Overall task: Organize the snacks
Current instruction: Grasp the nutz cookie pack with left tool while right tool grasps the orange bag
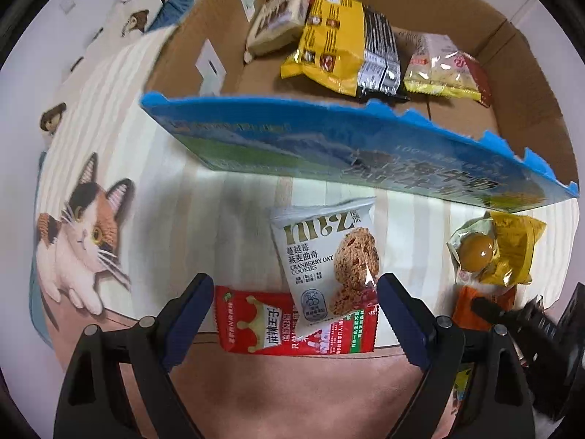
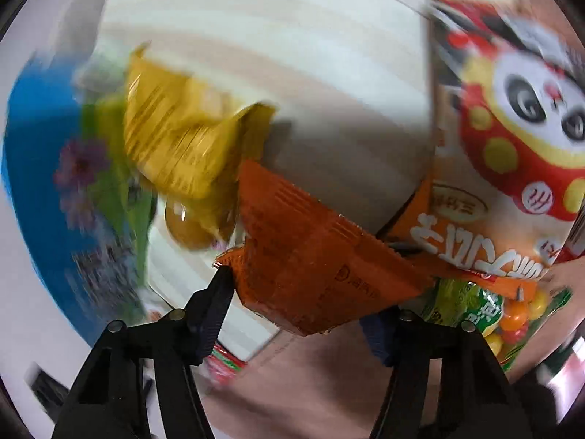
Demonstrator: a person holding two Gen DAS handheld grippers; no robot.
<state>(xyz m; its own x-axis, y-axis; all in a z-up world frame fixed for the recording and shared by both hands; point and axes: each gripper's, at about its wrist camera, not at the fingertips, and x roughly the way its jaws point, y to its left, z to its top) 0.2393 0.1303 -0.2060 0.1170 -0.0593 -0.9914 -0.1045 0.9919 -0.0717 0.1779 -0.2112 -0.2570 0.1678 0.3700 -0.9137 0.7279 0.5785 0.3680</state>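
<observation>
A soft blanket (image 1: 120,146) printed with pale stripes and a calico cat covers the surface, and everything sits on it. The landmark is an open cardboard box (image 1: 512,84) with a torn blue printed front wall. Inside it lie a cream biscuit pack (image 1: 274,25), a glossy yellow-and-black bag (image 1: 336,47) and a clear crinkly packet (image 1: 438,69). Just in front of the box lies a white cranberry oat cookie pouch (image 1: 321,256), overlapping a red foil packet (image 1: 256,325); the left gripper (image 1: 296,314) hangs over both, jaws spread and touching neither. Right of the cookies, near the box's front, a yellow wrapper (image 1: 504,248) shows a round egg yolk. The right gripper (image 2: 303,292) has an orange foil packet (image 2: 310,256) between its jaws, one pad at its edge; blur hides whether it is clamped.
</observation>
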